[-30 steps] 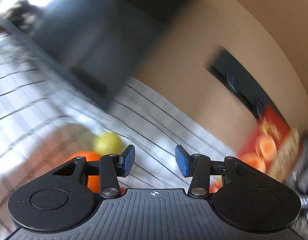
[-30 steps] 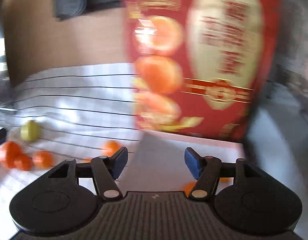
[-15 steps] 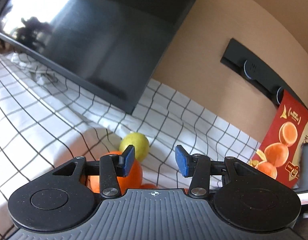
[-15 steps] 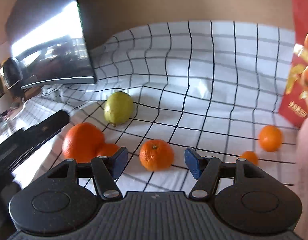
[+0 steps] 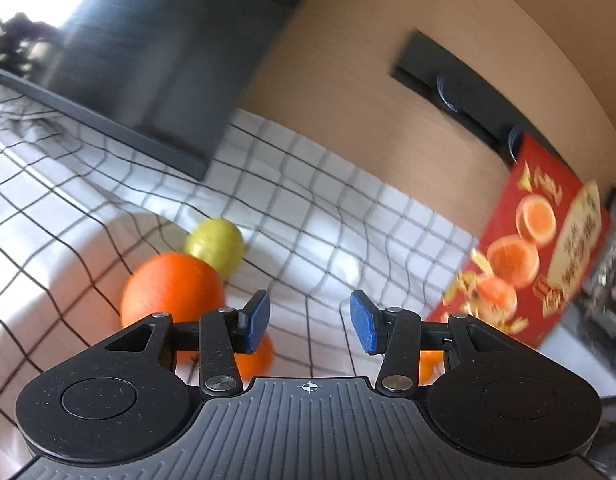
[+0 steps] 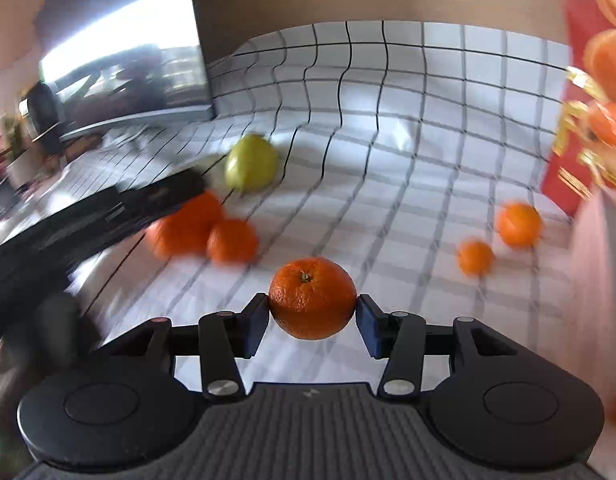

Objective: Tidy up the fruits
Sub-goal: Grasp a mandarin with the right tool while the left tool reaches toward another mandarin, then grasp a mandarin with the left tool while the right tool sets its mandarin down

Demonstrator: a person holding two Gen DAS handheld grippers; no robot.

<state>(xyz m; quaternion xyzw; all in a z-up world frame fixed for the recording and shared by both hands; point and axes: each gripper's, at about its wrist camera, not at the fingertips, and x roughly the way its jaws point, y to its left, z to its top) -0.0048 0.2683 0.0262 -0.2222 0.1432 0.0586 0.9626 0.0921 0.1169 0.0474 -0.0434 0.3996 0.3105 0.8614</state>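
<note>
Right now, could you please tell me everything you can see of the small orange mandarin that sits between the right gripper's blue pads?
The small orange mandarin is round, slightly flattened, with dimpled glossy peel and a small green-brown stem button facing up towards the camera. It looks whole and unbruised. It sits between the blue pads of the right gripper, whose jaws have just been closing; both pads now meet its sides. Below it lies the white checked cloth; whether it rests there or is lifted, I cannot tell.
</note>
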